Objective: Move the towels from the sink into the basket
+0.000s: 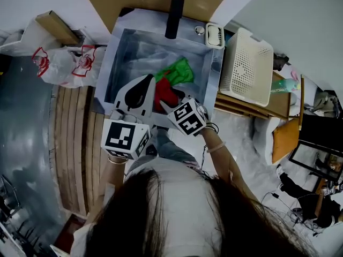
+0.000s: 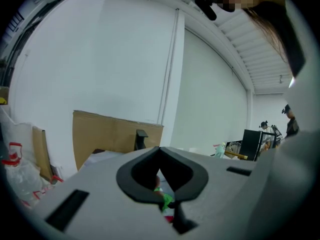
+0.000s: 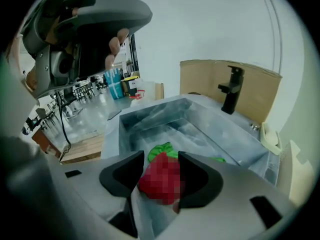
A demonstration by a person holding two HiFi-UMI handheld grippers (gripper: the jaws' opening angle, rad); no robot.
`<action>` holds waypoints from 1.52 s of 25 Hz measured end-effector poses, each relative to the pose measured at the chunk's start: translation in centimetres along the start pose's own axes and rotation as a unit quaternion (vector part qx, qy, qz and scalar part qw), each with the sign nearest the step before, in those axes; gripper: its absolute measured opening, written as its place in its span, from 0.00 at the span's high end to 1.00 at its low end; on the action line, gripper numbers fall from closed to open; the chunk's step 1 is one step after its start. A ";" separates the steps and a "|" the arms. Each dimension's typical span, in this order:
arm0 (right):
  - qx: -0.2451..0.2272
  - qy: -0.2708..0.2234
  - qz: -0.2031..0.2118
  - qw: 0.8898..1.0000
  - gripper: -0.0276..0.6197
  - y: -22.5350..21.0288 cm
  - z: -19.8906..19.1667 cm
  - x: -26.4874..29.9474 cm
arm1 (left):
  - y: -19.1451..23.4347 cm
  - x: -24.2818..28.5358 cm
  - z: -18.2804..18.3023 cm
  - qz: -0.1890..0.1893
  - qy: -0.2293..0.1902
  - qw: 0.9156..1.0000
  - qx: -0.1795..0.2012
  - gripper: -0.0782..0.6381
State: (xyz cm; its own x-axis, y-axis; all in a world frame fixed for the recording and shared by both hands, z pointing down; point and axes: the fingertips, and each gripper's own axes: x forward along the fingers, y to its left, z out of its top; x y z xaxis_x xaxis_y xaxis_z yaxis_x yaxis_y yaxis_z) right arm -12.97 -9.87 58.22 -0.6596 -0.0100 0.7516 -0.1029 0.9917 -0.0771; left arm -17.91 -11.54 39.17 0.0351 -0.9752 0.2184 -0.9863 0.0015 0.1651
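Stainless steel sink (image 1: 138, 51) has a crumpled red towel (image 1: 167, 94) and a green towel (image 1: 180, 71) in it. The right gripper (image 3: 161, 157) has its jaws spread, with the red one showing between them. The left gripper (image 2: 160, 148) has its jaws pinched together on nothing.

Red towel (image 1: 167, 94), green towel (image 1: 179, 71), white perforated basket (image 1: 246, 68).

Your left tongs (image 2: 160, 149): tips meet, nothing gripped. Through the gap behind the tips, below the tongs, you see a green towel (image 2: 165, 200) and a sliver of red cloth (image 2: 170, 218). Beyond the tips, a black faucet (image 2: 140, 139) stands against a cardboard sheet (image 2: 100, 131). Far left of the tongs, a white plastic bag (image 2: 17, 171).
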 end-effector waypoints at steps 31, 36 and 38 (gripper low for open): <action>-0.019 0.160 0.118 0.980 0.54 0.4 -7.3 10.5 | 4.2 4.2 -3.1 0.041 0.034 0.998 -0.042 0.89; -0.001 0.182 0.107 0.977 0.54 -0.1 -8.2 11.5 | 4.9 3.6 -3.1 0.051 0.032 0.997 -0.045 0.89; 0.013 0.186 0.106 0.977 0.57 -0.3 -8.5 12.0 | 5.1 3.2 -3.2 0.053 0.032 0.997 -0.045 0.89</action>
State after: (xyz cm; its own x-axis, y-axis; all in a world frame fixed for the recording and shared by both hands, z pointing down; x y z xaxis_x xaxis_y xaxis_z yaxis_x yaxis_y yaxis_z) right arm -14.52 -9.19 72.84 -0.3527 0.2482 0.9022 -0.0155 0.9625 -0.2708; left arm -22.35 -13.98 43.81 -0.0545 -0.9524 0.2998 -0.9667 0.1256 0.2232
